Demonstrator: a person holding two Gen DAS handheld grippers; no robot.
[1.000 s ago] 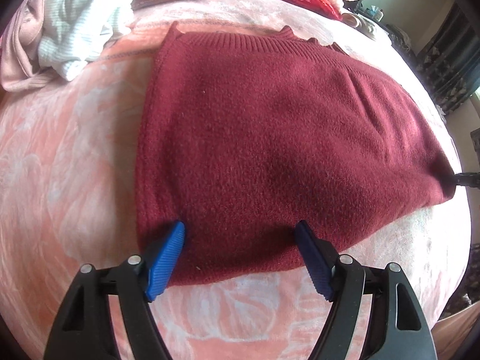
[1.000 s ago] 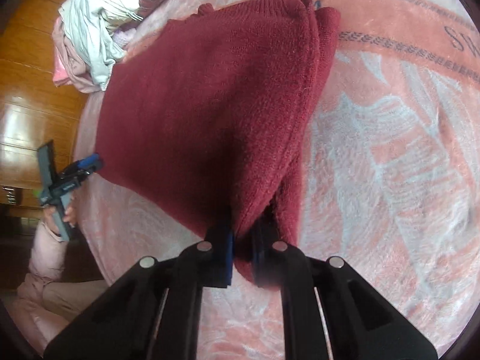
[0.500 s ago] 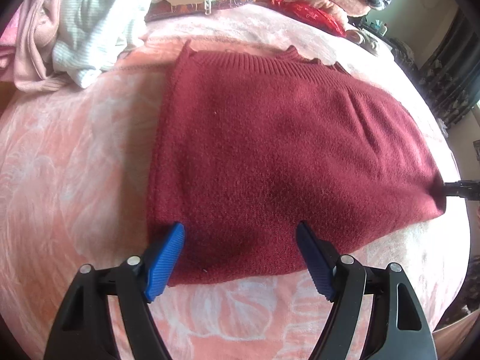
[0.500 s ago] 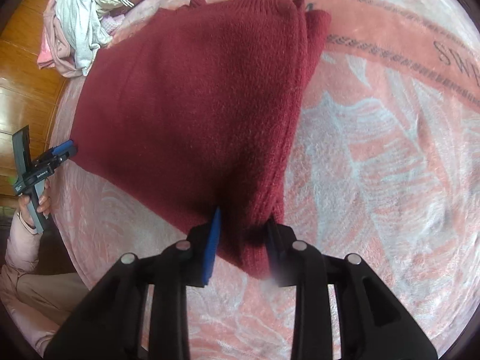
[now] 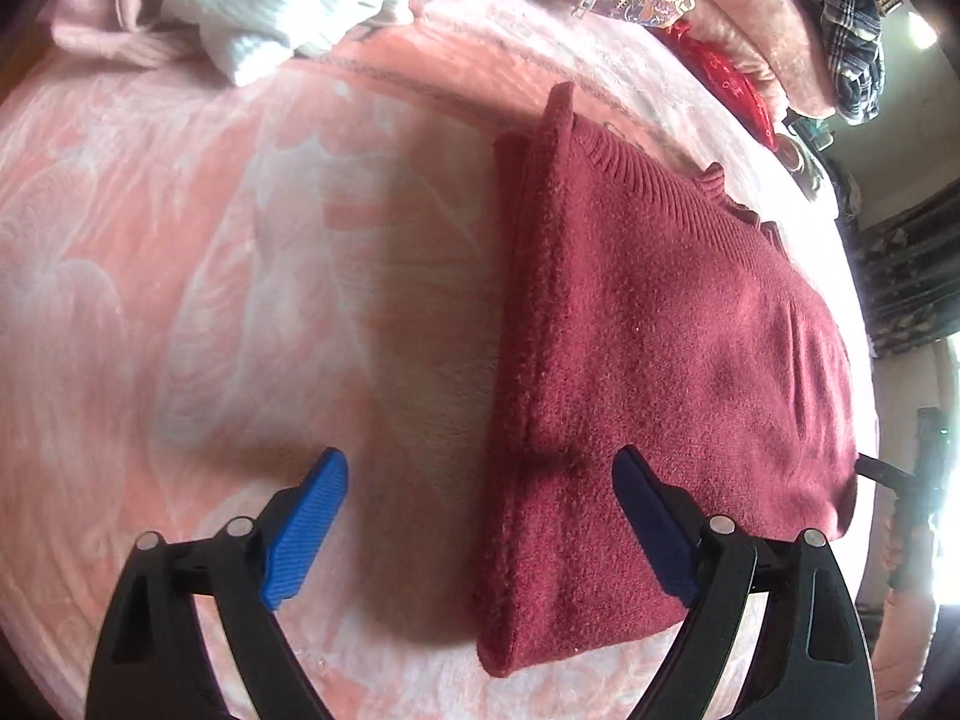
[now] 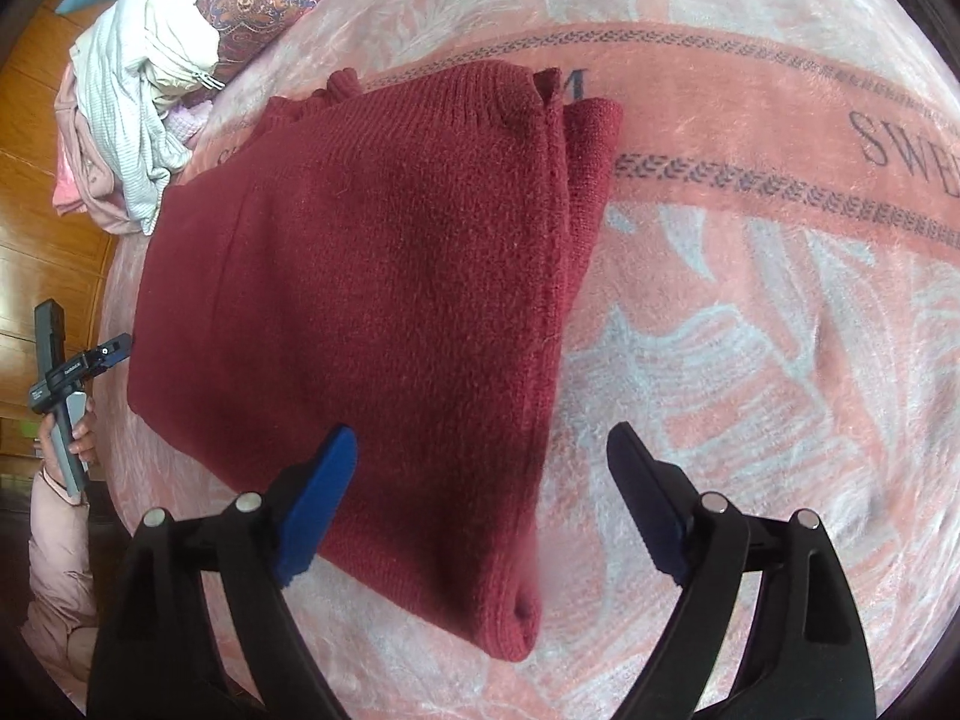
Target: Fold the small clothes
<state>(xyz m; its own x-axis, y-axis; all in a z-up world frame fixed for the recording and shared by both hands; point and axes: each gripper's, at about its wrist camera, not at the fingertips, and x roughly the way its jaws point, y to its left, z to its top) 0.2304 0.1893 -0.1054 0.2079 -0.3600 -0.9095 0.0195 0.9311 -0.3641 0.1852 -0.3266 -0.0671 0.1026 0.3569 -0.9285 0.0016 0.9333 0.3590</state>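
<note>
Right tongs [image 6: 480, 504] have just been opening, releasing the sweater [image 6: 384, 300]; left tongs [image 5: 480, 516] wide, empty. I judge this fold done.

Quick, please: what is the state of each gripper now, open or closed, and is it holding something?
Left gripper: open, holding nothing.
Right gripper: just opened, sweater released.

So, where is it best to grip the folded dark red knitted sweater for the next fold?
Probably the near short edge of the dark red knitted sweater, coming from above: it lies flat, and its near corner sits between the open right gripper.
</note>
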